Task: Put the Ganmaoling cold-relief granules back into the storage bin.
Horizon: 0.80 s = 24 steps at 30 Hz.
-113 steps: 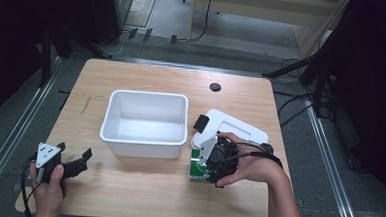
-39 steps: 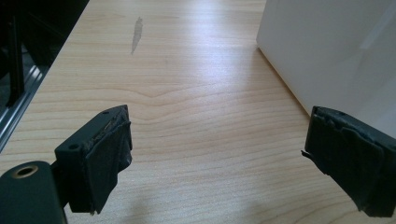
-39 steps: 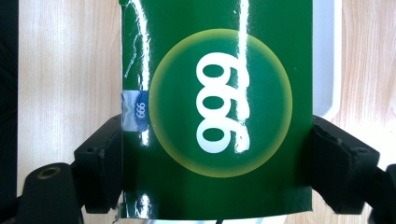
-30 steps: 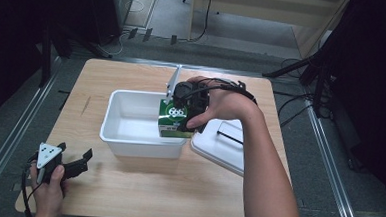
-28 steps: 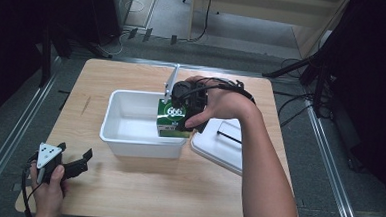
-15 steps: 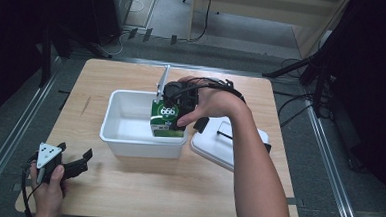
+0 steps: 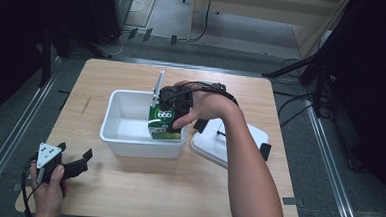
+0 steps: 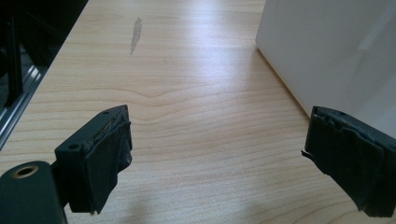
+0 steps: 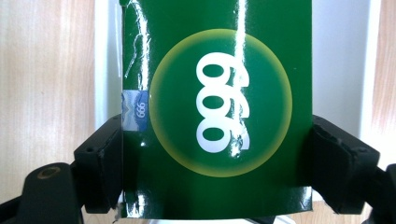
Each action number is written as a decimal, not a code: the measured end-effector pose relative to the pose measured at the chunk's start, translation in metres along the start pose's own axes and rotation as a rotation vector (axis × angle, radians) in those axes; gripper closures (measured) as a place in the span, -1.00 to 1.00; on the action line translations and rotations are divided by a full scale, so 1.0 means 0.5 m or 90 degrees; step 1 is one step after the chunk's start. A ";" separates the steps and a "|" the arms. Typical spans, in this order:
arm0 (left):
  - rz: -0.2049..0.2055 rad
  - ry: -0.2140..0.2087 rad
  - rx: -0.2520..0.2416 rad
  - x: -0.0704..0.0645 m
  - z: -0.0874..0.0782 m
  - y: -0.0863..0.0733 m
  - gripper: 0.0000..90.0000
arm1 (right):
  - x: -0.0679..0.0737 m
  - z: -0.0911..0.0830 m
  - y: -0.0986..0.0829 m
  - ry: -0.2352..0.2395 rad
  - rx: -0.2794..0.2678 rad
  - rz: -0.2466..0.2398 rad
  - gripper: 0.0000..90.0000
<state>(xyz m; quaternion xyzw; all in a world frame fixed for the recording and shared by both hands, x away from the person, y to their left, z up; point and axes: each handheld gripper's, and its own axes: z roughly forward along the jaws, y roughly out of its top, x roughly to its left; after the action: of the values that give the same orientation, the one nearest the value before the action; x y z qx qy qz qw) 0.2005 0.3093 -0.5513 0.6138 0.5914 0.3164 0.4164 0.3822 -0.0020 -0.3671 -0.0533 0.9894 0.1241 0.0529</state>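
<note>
Hiding bin (image 9: pixel 343 56) floor: green box (image 9: pixel 215 107) in right tool (image 9: pixel 217 179).

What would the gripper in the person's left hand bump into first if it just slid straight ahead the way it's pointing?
Probably the white bin. The left gripper sits open over bare table, and the bin's wall stands ahead on the right, near that jaw's line. Depth is hard to judge, so the left jaw may pass over open wood.

Right hand-held gripper (image 7: pixel 168 118) clamped (arm outstretched); left hand-held gripper (image 7: pixel 73 163) gapes.

Box (image 7: pixel 164 122) over the bin's (image 7: pixel 124 140) right end — lid (image 7: pixel 219 147) on the table (image 7: pixel 177 188) right of it.
</note>
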 end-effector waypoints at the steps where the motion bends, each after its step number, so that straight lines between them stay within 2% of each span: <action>1: 0.000 0.000 -0.001 0.000 0.000 0.000 -0.82 | 0.000 0.004 -0.001 0.000 0.001 0.003 -0.62; 7: -0.002 0.000 -0.001 0.000 0.000 0.000 -0.82 | -0.007 0.037 -0.007 0.003 -0.007 -0.004 -0.62; 11: 0.002 0.000 0.002 -0.001 0.000 0.000 -0.82 | -0.010 0.058 -0.011 0.005 -0.004 -0.004 -0.62; 15: 0.002 0.000 0.002 -0.001 0.000 0.000 -0.82 | -0.013 0.073 -0.017 0.006 -0.001 0.009 -0.63; 16: 0.003 0.000 0.002 -0.001 0.000 0.000 -0.82 | -0.015 0.077 -0.019 0.007 -0.004 0.002 -0.62; 24: 0.002 0.000 0.002 -0.001 0.000 0.000 -0.82 | -0.015 0.112 -0.030 0.010 0.016 0.002 -0.63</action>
<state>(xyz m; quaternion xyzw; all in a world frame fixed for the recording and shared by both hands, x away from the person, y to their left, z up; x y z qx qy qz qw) 0.2004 0.3087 -0.5512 0.6153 0.5910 0.3161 0.4149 0.3967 -0.0015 -0.4240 -0.0521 0.9913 0.1115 0.0457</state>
